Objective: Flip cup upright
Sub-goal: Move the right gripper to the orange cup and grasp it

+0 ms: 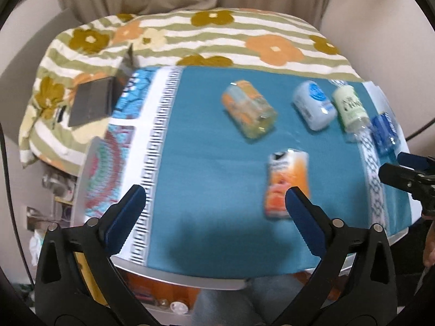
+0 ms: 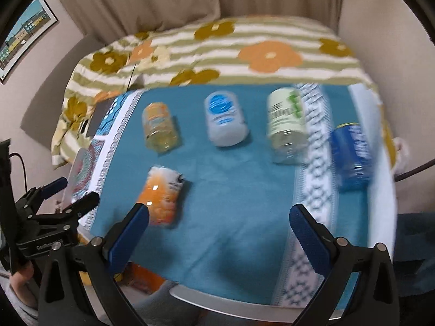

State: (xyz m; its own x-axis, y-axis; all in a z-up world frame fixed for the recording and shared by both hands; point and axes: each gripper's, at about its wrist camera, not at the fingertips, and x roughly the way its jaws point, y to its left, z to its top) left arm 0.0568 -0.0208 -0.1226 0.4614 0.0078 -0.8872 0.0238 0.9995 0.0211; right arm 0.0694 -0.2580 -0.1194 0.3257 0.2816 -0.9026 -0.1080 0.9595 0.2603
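Several printed cups lie on their sides on the teal cloth (image 1: 204, 163). Nearest is an orange cup (image 1: 286, 179), also in the right wrist view (image 2: 161, 195). Behind lie a yellow-orange cup (image 1: 248, 108) (image 2: 160, 125), a white-blue cup (image 1: 314, 104) (image 2: 224, 118), a green-white cup (image 1: 350, 108) (image 2: 286, 125) and a blue cup (image 1: 384, 131) (image 2: 352, 157). My left gripper (image 1: 214, 203) is open and empty above the table's near edge, its right finger (image 1: 299, 206) overlapping the orange cup. My right gripper (image 2: 218, 220) is open and empty, right of the orange cup. It also shows at the left wrist view's right edge (image 1: 399, 168).
The cloth covers a small table with a silver front rim (image 1: 190, 279). A bed with a flowered striped blanket (image 1: 244, 35) stands behind it, with a dark tablet (image 1: 92, 103) on it. Clutter sits on the floor at left (image 1: 54, 184).
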